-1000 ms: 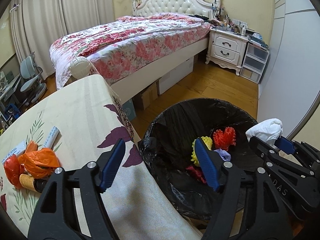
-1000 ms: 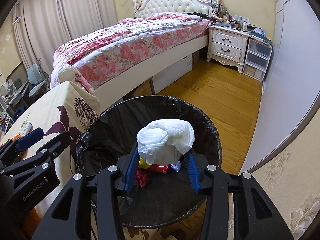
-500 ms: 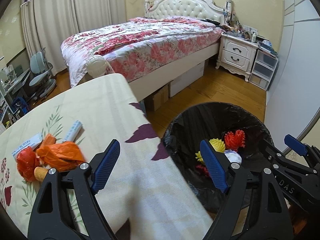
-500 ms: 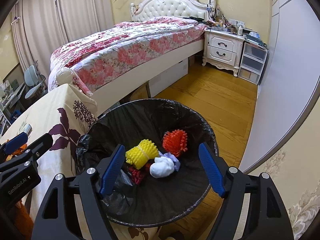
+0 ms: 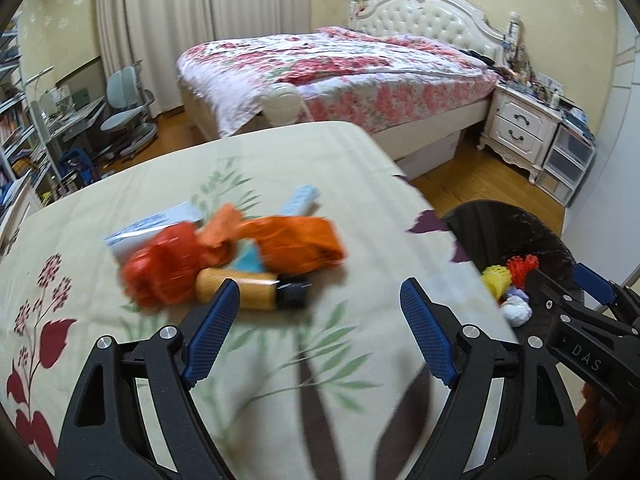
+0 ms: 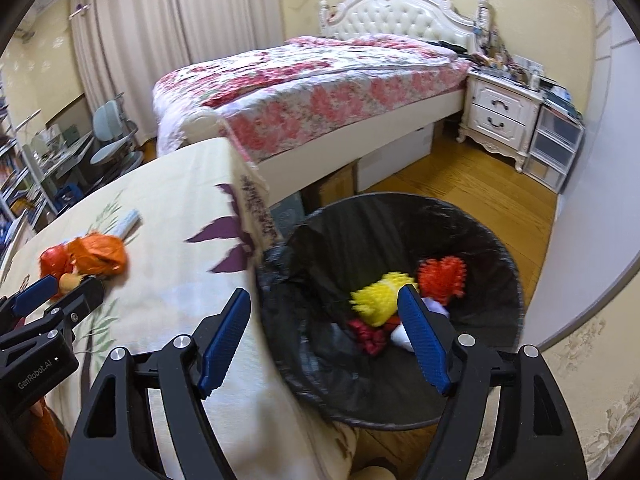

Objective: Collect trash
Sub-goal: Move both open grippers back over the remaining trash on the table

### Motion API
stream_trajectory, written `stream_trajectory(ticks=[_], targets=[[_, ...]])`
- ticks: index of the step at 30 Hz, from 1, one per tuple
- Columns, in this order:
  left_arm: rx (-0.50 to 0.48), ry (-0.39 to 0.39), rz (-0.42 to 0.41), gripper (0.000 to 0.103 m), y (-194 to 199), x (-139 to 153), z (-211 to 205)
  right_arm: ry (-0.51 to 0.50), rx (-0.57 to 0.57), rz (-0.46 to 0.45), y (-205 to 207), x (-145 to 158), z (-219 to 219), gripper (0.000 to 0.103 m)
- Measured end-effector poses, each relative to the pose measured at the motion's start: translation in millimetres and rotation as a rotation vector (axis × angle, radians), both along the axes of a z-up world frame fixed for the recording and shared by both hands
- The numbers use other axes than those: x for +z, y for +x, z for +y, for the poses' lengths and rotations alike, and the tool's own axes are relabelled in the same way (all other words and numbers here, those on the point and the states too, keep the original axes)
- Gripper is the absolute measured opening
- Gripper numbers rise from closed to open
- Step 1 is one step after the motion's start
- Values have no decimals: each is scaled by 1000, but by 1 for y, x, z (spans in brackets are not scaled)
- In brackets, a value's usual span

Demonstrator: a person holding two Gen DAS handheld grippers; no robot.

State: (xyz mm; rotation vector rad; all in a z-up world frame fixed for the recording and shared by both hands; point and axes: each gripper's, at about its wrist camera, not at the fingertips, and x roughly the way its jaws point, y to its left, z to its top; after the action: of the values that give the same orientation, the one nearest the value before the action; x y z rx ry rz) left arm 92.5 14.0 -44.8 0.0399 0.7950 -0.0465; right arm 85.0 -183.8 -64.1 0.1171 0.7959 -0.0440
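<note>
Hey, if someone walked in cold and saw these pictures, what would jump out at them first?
Probably the bright orange trash pile sitting on the cream floral tablecloth. Next, the black-lined trash bin on the floor beside the table, holding yellow and orange foam nets. Behind both, the floral-quilted bed fills the background.

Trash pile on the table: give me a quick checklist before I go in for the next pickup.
1. Left hand-held gripper open and empty: ok.
2. Right hand-held gripper open and empty: ok, nothing between its pads.
3. Trash left on the table: ok, an orange bag, a red wad, a tan bottle and paper packets lie bunched together.
4. Left hand-held gripper lined up on the pile: not ok, the pile sits off to its left pad's side.
5. Trash bin beside the table with room inside: ok.
6. Which piece is loose enough to lift alone: cannot tell, the view is blurred.
</note>
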Motion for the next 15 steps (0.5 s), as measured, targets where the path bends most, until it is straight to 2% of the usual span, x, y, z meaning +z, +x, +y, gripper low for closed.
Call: stream_trajectory(ticks=[11, 15], targets=[[167, 25, 37, 81, -27, -10, 94, -9, 192, 12, 10, 0, 85, 74], [221, -6, 55, 80, -33, -11, 123, -17, 214, 20, 21, -2, 101, 74]])
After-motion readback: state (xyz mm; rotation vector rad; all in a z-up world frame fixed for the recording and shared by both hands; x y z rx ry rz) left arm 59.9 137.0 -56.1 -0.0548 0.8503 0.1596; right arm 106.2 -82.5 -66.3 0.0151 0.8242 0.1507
